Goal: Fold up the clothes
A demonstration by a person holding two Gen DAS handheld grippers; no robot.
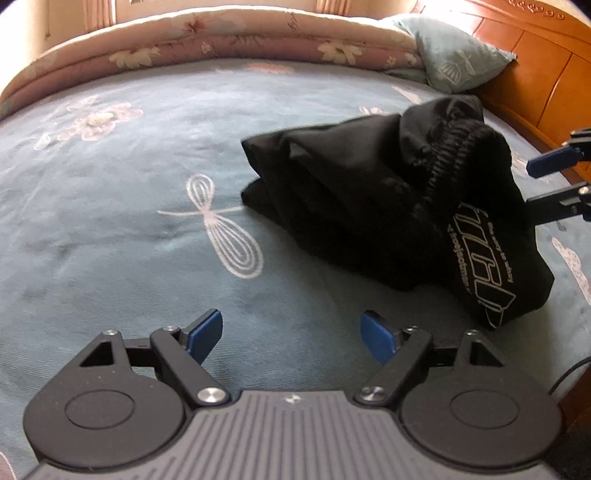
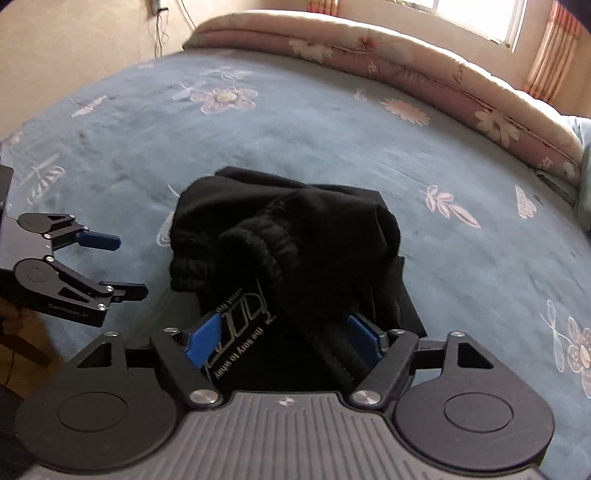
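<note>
A black garment (image 1: 369,199) with a ribbed elastic waistband (image 1: 447,155) and white printed lettering lies crumpled in a heap on the blue-grey bedsheet (image 1: 129,221). My left gripper (image 1: 291,325) is open over bare sheet, just left of and nearer than the heap, with nothing between its fingers. The right wrist view shows the left gripper (image 2: 131,266) open beside the heap's left side. My right gripper (image 2: 284,332) stands open over the near end of the garment (image 2: 295,229). The waistband (image 2: 258,251) and lettering lie between its blue pads (image 2: 205,338), which do not press on the cloth. The right gripper (image 1: 532,184) shows at the heap's right edge.
A rolled floral quilt (image 1: 221,40) runs along the bed's far edge. A pale teal pillow (image 1: 458,55) leans against the wooden headboard (image 1: 535,66). A bright window (image 2: 476,14) with a striped curtain (image 2: 550,55) is behind. A dark cable (image 1: 569,373) hangs at the bed's near right edge.
</note>
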